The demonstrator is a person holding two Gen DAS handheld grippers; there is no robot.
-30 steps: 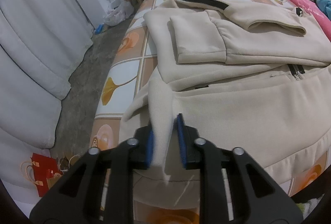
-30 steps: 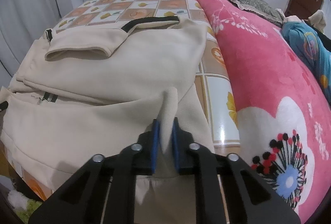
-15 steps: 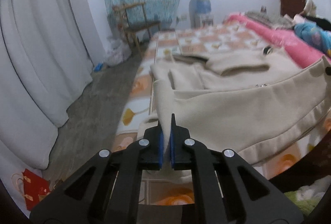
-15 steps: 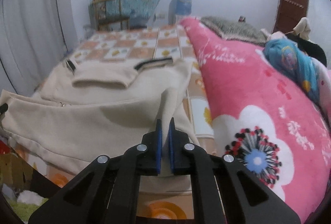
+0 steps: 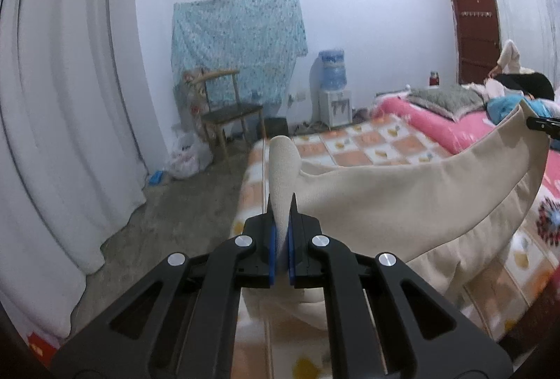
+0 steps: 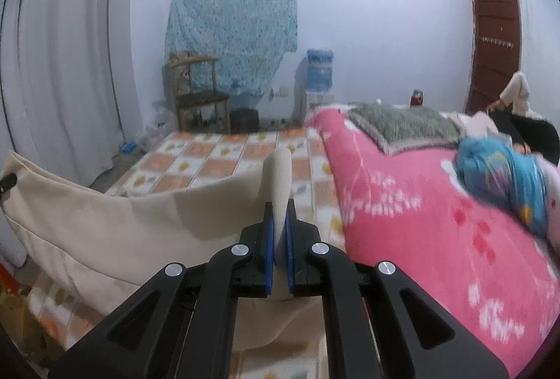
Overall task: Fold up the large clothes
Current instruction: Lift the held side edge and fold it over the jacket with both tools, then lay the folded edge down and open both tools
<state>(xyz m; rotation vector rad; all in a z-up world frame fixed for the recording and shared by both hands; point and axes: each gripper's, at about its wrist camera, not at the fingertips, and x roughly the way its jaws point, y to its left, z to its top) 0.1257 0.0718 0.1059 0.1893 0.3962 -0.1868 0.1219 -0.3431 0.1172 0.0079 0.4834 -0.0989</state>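
Left gripper [image 5: 281, 235]: jaws closed narrowly on a fold of the cream jacket [image 5: 402, 200], a tongue of fabric standing up between the blue pads. Right gripper [image 6: 279, 232]: jaws likewise clamped on a raised fold at the garment's opposite end. The jacket hangs between the two as a sagging band above the checked bedsheet [image 6: 217, 158]; its lower part is cut off by the grippers' black frames, and motion blur softens its edges. A pink floral blanket [image 6: 437, 232] lies just beside it on the right, carrying a grey cushion [image 6: 402, 125] and a blue bundle [image 6: 504, 176]. Beyond the bed stand a wooden chair [image 5: 227, 113], a water dispenser [image 5: 332, 88], a hung blue cloth [image 5: 238, 43], white curtains [image 5: 63, 99] and a brown door [image 5: 476, 25].
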